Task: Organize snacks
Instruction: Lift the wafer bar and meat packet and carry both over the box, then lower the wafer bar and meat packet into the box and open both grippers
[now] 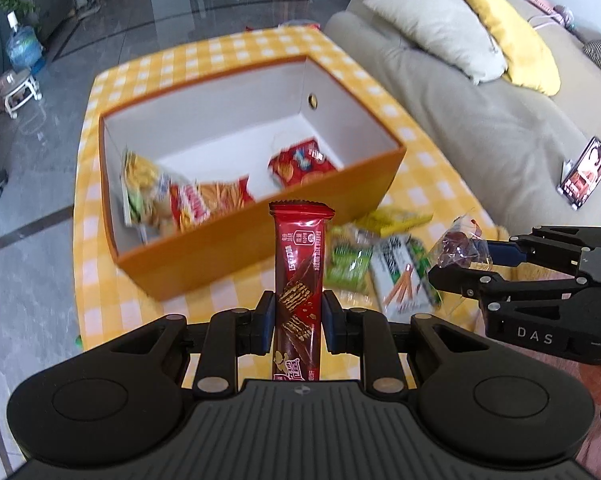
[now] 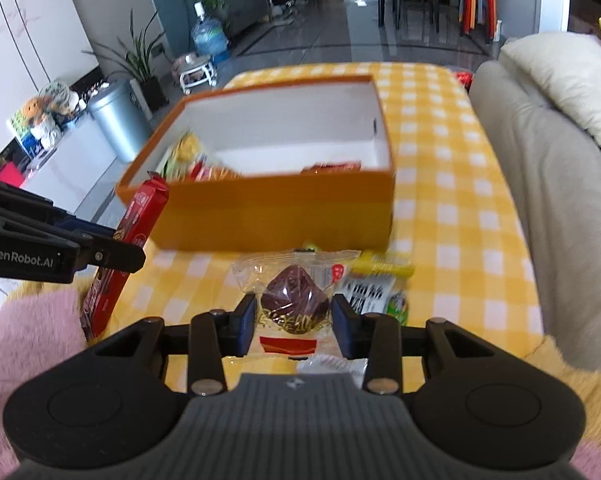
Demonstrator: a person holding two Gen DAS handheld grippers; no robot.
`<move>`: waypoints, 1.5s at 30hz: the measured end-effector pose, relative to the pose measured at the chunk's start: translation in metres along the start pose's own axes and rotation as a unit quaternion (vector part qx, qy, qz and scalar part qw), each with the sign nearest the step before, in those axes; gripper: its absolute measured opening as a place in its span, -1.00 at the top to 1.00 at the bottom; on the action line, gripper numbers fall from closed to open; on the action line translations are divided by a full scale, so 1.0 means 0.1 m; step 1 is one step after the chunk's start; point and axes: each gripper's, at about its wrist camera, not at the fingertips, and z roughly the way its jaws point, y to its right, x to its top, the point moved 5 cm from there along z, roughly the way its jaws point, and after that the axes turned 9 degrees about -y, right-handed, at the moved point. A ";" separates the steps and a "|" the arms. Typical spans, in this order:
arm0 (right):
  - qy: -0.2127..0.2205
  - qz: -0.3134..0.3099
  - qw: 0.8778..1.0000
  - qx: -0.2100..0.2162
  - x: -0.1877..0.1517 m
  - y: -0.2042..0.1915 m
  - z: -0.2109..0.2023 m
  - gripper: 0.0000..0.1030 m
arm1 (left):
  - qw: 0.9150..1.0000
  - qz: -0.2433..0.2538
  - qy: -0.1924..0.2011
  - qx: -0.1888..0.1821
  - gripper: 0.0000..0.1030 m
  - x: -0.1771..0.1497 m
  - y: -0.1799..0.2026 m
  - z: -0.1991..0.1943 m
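My left gripper [image 1: 298, 322] is shut on a long red chocolate wafer bar [image 1: 299, 276], held upright in front of the orange box [image 1: 260, 240]. The box holds a green-yellow snack bag [image 1: 144, 188], a red biscuit pack [image 1: 208, 200] and a red cracker pack [image 1: 300, 162]. My right gripper [image 2: 295, 322] is shut on a clear packet with a dark brown cake [image 2: 292, 300], held above the table near the box's front wall [image 2: 276, 216]. The right gripper also shows in the left wrist view [image 1: 466, 258], and the left gripper in the right wrist view [image 2: 112, 248], with the red bar [image 2: 124, 256].
On the yellow checked tablecloth [image 1: 428, 172] lie a green snack bag [image 1: 348, 268], a white-green stick-biscuit box [image 1: 404, 272] and a yellow pack [image 1: 396, 220]. A grey sofa [image 1: 480, 120] with cushions stands to the right, with a phone [image 1: 586, 172] on it. A pink rug [image 2: 28, 340] lies at the near left.
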 end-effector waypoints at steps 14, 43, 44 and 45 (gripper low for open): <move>0.058 -0.039 0.997 -0.033 0.75 0.00 -0.24 0.28 | 0.998 0.010 0.056 0.004 0.49 0.62 0.04 -0.23; -0.024 -0.123 0.986 -0.113 1.55 -0.01 0.93 0.28 | 0.999 -0.049 0.016 0.016 0.50 1.22 -0.44 0.68; -0.028 -0.124 0.985 -0.116 1.56 0.00 0.97 0.28 | 0.999 -0.049 0.013 0.016 0.50 1.23 -0.45 0.71; -0.032 -0.124 0.985 -0.119 1.56 0.02 1.01 0.28 | 0.999 -0.050 0.010 0.015 0.50 1.24 -0.45 0.74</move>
